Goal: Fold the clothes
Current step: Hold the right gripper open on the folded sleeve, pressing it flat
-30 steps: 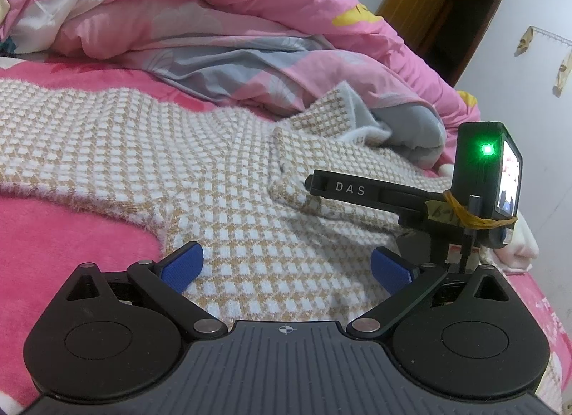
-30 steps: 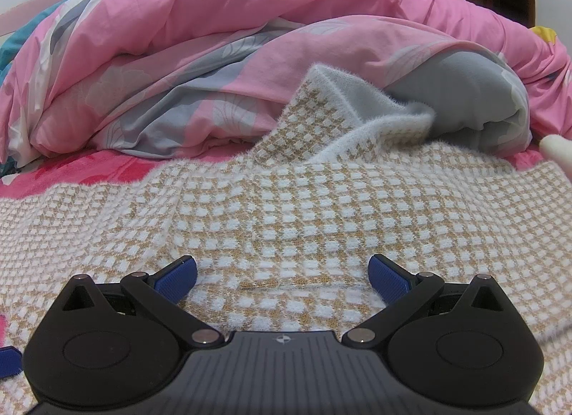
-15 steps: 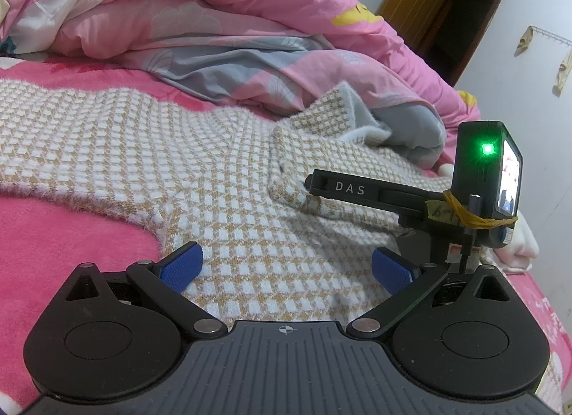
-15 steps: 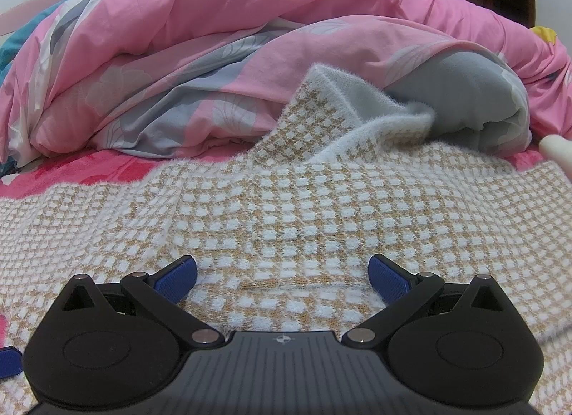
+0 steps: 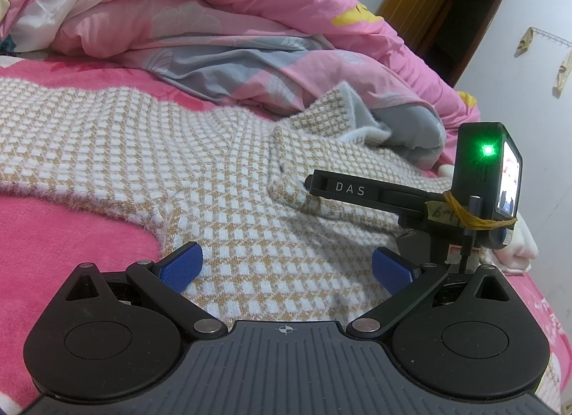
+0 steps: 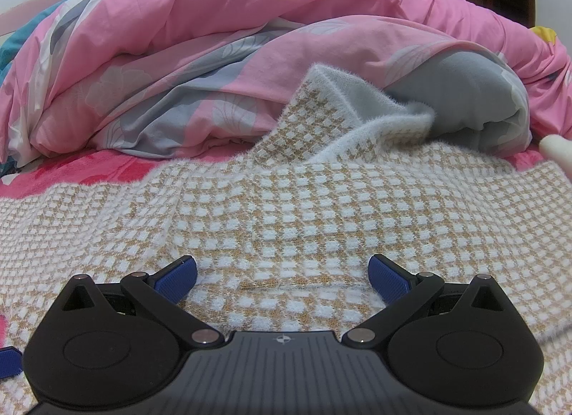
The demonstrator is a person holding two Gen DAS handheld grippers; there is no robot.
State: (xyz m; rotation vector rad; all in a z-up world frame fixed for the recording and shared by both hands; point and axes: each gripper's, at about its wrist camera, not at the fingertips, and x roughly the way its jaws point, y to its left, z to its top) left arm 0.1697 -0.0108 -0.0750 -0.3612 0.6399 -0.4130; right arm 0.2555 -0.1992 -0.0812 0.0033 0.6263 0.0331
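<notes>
Sweater (image 5: pixel 221 179) spread flat on pink bed (image 5: pixel 53 236), long axis across both views, lying directly ahead of and under left gripper (image 5: pixel 286 266) and right gripper (image 6: pixel 280 275) — both wide open, holding nothing — neither clearly nearer.

The left claw (image 5: pixel 286 266) is held low and level, its two blue fingers (image 5: pixel 180 266) spread wide apart with nothing between them. The right claw (image 6: pixel 282 273) is likewise low, level and spread wide, gripping nothing.
</notes>
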